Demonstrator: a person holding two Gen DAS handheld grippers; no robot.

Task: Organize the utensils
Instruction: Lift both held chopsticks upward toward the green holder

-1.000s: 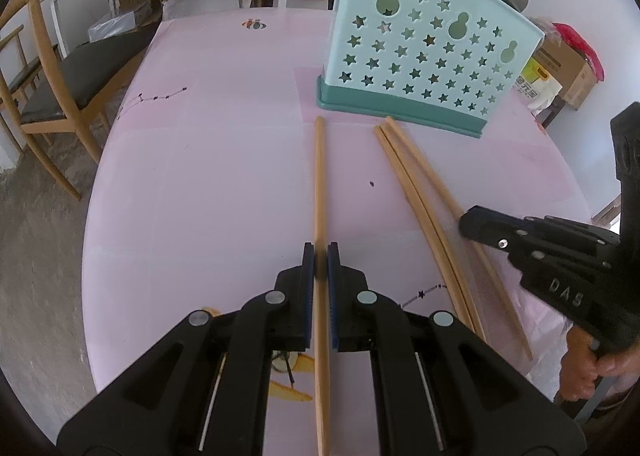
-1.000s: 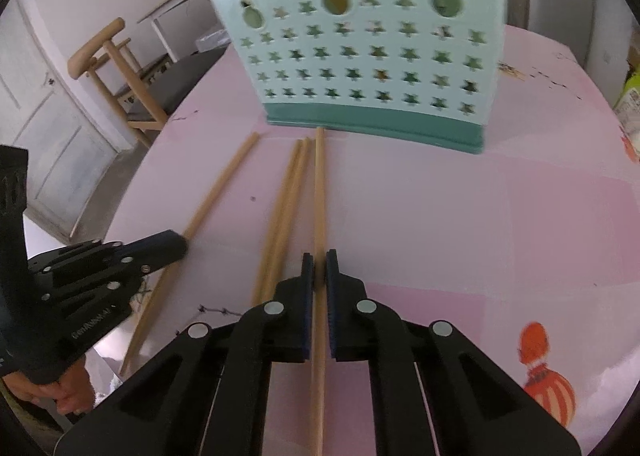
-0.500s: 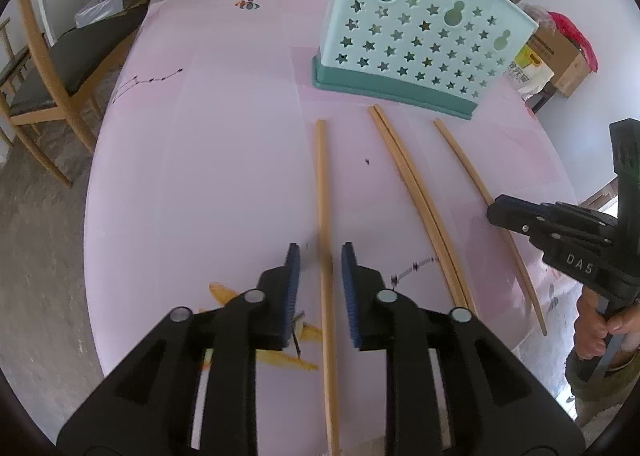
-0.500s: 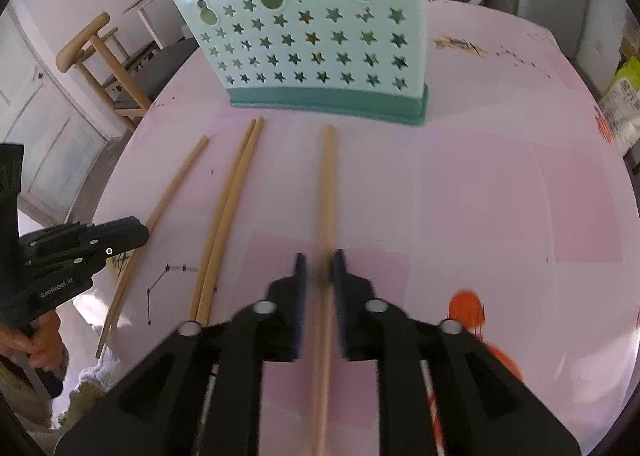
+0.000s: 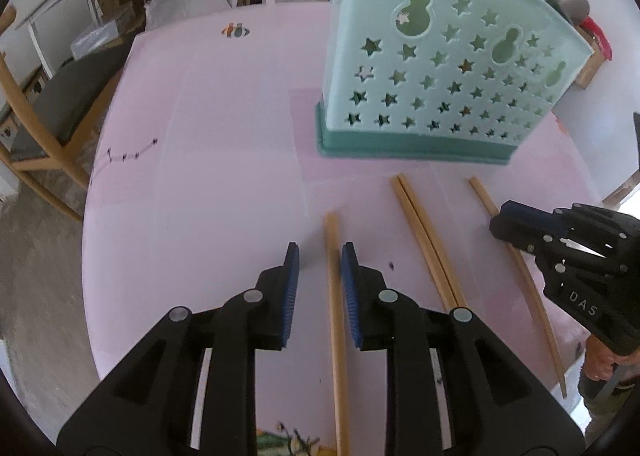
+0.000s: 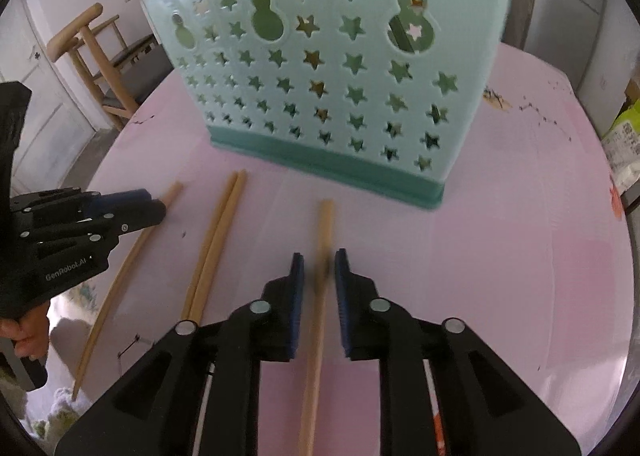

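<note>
4 wooden chopsticks are laid out on the pink table in front of the mint-green utensil holder, which stands upright with star-shaped holes in its wall. The left chopstick is framed by the left gripper, whose blue pads are set apart on either side without pressing on it. A pair of chopsticks is seen lying side by side and touching, between the 2 outer sticks. The right chopstick is seen between the fingers of the right gripper; its jaws are closing, yet a gap is left on both sides of the stick. Each gripper is held by a hand at the table's near edge
</note>
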